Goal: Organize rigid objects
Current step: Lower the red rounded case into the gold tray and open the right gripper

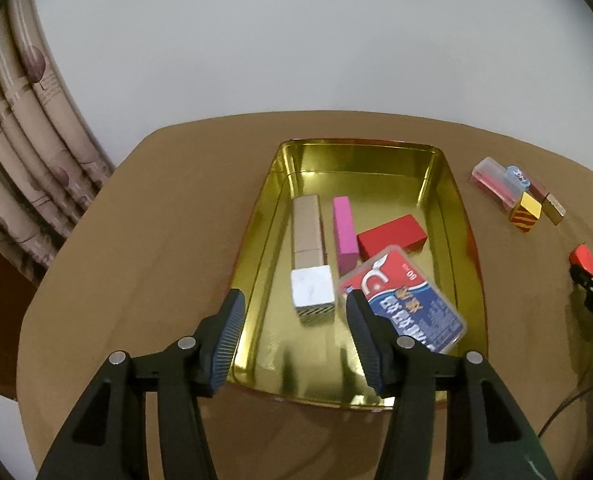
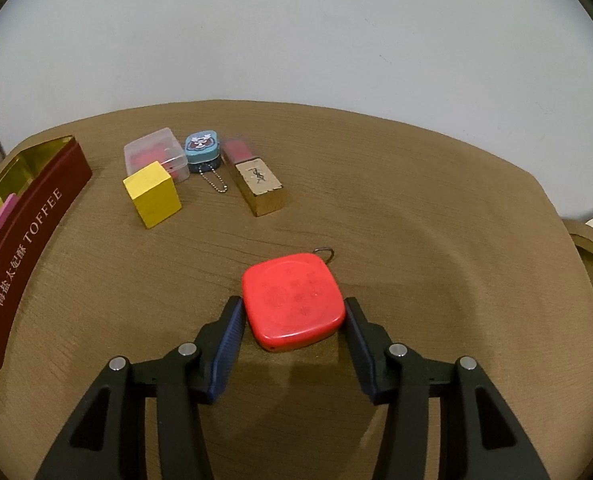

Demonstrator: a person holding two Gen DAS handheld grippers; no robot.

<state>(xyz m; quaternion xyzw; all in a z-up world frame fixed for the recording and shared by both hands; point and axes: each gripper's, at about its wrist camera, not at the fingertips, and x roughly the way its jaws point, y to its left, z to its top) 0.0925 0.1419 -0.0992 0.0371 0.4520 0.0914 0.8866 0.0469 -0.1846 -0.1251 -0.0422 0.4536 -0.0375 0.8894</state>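
Note:
My left gripper (image 1: 294, 300) hangs open over the near end of the gold tin (image 1: 376, 152), with nothing between its fingers. In the tin lie a silver-gold box (image 1: 310, 240), a pink block (image 1: 344, 228), a red block (image 1: 392, 236) and a clear card case (image 1: 408, 296) with a red and blue label. My right gripper (image 2: 293, 306) is shut on a red rounded square case (image 2: 292, 300) that rests on the table, a pad against each side. Farther off stand a yellow block (image 2: 152, 194), a clear plastic box (image 2: 152, 152), a small blue tin (image 2: 202, 148) and a gold lipstick (image 2: 260, 184).
The brown table (image 2: 416, 200) ends at a white wall. The tin's dark red wall (image 2: 28, 232) stands left of the right gripper. A patterned curtain (image 1: 24, 140) hangs at the far left. A thin cable (image 1: 568, 404) runs along the table's right side.

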